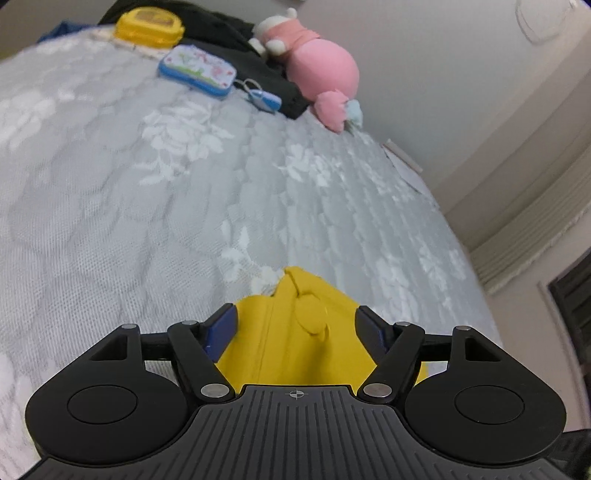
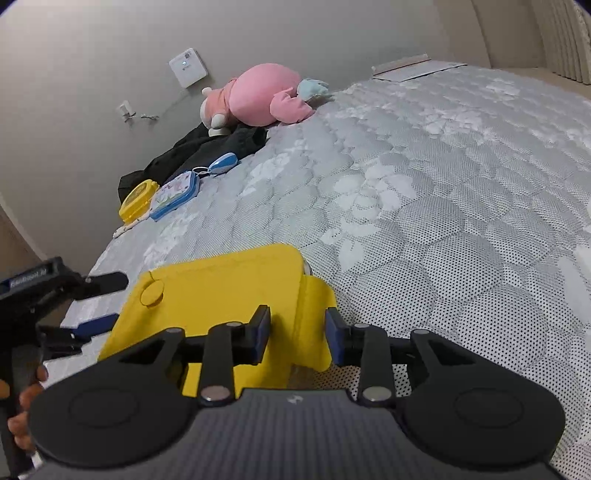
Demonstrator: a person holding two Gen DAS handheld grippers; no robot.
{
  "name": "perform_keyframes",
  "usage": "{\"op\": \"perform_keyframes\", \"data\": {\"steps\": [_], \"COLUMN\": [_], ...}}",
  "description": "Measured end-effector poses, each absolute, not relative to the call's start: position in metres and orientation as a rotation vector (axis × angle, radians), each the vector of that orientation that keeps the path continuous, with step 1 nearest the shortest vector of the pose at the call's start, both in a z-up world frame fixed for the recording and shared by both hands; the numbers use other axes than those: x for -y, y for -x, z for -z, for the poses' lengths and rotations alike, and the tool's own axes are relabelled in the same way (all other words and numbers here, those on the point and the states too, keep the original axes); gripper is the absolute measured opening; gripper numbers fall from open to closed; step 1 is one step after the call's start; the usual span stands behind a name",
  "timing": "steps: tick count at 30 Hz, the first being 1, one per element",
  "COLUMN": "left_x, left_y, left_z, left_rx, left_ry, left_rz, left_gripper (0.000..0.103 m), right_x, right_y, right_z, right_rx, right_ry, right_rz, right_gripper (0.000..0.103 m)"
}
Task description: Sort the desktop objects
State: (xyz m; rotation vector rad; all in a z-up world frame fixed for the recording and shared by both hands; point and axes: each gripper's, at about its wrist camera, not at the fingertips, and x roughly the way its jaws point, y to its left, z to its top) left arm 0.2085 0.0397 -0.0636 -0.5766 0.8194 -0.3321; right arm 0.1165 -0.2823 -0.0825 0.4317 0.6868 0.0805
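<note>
A yellow felt pouch (image 2: 221,295) with a round snap button lies on the grey quilted bed near its front edge; it also fills the space between my left fingers (image 1: 291,332). My left gripper (image 1: 297,328) is open with its jaws wide on either side of the pouch. My right gripper (image 2: 297,334) is open, its jaws straddling the pouch's right flap. The left gripper (image 2: 92,306) shows at the pouch's left side in the right wrist view. A yellow case (image 1: 149,26), a blue tin (image 1: 197,70) and a small blue keyring item (image 1: 264,99) lie far back.
A pink plush toy (image 1: 314,66) and dark clothing (image 1: 243,48) lie at the bed's far edge by the wall. White papers (image 2: 417,70) sit at the far corner. The grey mattress (image 2: 443,184) spreads wide to the right. A hand holds the left gripper's handle (image 2: 22,406).
</note>
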Motion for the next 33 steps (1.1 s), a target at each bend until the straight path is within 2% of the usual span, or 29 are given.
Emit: {"op": "perform_keyframes", "data": {"steps": [6,9,10,12,15,17,22,25,27,29,33], "left_x": [-0.08,-0.065,-0.056,-0.037,-0.021,-0.017,-0.022,-0.049,-0.07,-0.087,-0.101], "left_y": [-0.188,-0.185,-0.185,-0.189,-0.196,-0.198,-0.196,-0.2,-0.201,-0.198,-0.191], "left_z": [0.055,0.045,0.044,0.051,0.065,0.064,0.068,0.071,0.069,0.067,0.077], "left_rx": [-0.779,-0.761,-0.765,-0.809,-0.865,-0.87,-0.86,-0.829,-0.788,-0.777,-0.888], "left_ry": [0.882,0.833,0.786,0.712,0.67,0.64,0.681,0.859,0.929,0.964,1.007], "left_rz": [0.411,0.463,0.465,0.473,0.494,0.49,0.504,0.48,0.431,0.368,0.299], "left_gripper": [0.077,0.084,0.084,0.084,0.079,0.078,0.079,0.088,0.093,0.093,0.093], "right_x": [0.278,0.277,0.276,0.272,0.255,0.241,0.207,0.195,0.202,0.205,0.206], "right_y": [-0.12,-0.114,-0.112,-0.107,-0.099,-0.099,-0.107,-0.11,-0.115,-0.118,-0.119], "right_z": [0.079,0.073,0.07,0.064,0.055,0.053,0.068,0.073,0.072,0.073,0.076], "right_rx": [-0.654,-0.626,-0.616,-0.594,-0.563,-0.573,-0.649,-0.626,-0.64,-0.638,-0.613], "right_ry": [-0.366,-0.347,-0.343,-0.318,-0.246,-0.204,-0.099,0.041,-0.004,-0.007,0.021], "right_rz": [-0.051,-0.019,-0.009,-0.008,-0.047,-0.092,-0.164,-0.151,-0.146,-0.133,-0.123], "right_gripper": [0.037,0.049,0.057,0.059,0.047,0.029,0.027,0.026,0.026,0.026,0.026]}}
